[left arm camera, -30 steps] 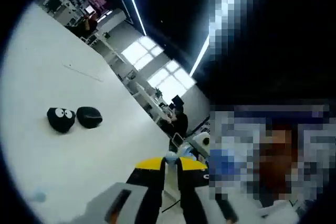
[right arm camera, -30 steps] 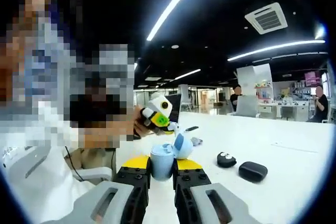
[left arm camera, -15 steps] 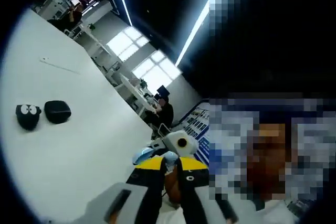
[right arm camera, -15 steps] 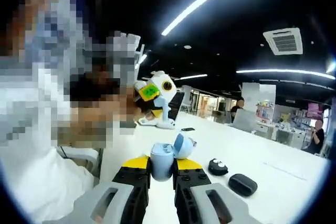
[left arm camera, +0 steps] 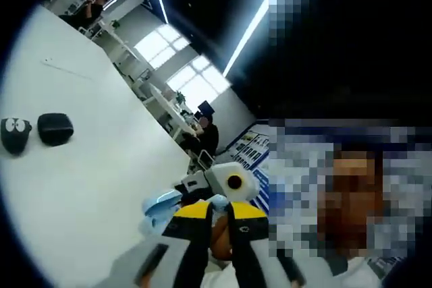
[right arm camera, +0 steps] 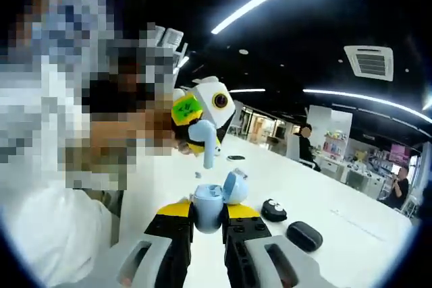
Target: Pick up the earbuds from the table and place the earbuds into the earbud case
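Two grippers work above the white table [right arm camera: 351, 234]. My right gripper [right arm camera: 208, 217] clamps the pale blue earbud case [right arm camera: 209, 207] between its yellow-tipped jaws, the lid hinged up just beyond them. Directly ahead of those jaws, my left gripper [right arm camera: 201, 141] pinches a pale blue earbud [right arm camera: 205, 141], its stem pointing down at the case, near but apart from it. In the left gripper view, my own jaws [left arm camera: 219, 208] close on something small and pale at their tips, likely that earbud, with the case [left arm camera: 158, 208] just to their left. Farther off on the table lie a black googly-eyed pouch [right arm camera: 273, 210] and a dark oval case [right arm camera: 304, 236], side by side.
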A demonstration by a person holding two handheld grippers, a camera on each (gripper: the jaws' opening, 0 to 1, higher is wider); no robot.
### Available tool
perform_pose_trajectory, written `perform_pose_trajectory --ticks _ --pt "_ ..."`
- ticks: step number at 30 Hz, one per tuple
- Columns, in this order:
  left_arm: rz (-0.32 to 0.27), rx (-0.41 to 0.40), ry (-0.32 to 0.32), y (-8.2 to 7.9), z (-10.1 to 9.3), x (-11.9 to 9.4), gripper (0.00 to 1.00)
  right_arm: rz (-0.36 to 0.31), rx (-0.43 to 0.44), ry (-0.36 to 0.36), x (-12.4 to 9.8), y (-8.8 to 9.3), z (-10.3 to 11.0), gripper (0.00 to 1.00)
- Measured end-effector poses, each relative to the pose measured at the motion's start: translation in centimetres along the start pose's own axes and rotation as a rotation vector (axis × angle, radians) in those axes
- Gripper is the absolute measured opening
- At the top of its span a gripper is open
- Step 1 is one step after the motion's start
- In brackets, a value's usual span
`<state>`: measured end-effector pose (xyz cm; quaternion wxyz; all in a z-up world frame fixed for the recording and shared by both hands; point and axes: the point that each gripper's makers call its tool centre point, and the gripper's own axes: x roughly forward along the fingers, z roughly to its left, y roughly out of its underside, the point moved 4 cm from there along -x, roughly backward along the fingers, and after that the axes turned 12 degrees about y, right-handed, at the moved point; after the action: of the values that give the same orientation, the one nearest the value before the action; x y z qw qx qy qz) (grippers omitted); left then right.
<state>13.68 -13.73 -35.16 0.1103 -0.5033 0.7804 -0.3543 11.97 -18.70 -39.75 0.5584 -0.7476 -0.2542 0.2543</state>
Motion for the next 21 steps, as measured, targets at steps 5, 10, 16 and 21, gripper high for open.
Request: perform_pose_trajectory --ticks 5,10,16,21 --pt "0.000 -0.019 -0.002 -0.1 0.5 0.0 0.12 0.000 -0.004 0.005 -0.1 -0.2 0.0 0.15" --pt "0.006 -0.022 -0.014 0.0 0.7 0.1 0.12 0.002 -0.015 0.005 -0.1 -0.2 0.1 0.15" --pt "0.027 -0.042 -0.040 0.4 1.3 -0.1 0.12 0.009 -0.030 0.008 -0.1 -0.3 0.1 0.15" --pt "0.039 -0.040 -0.058 0.7 1.3 0.0 0.12 0.015 -0.039 0.008 -0.1 -0.3 0.1 0.15"
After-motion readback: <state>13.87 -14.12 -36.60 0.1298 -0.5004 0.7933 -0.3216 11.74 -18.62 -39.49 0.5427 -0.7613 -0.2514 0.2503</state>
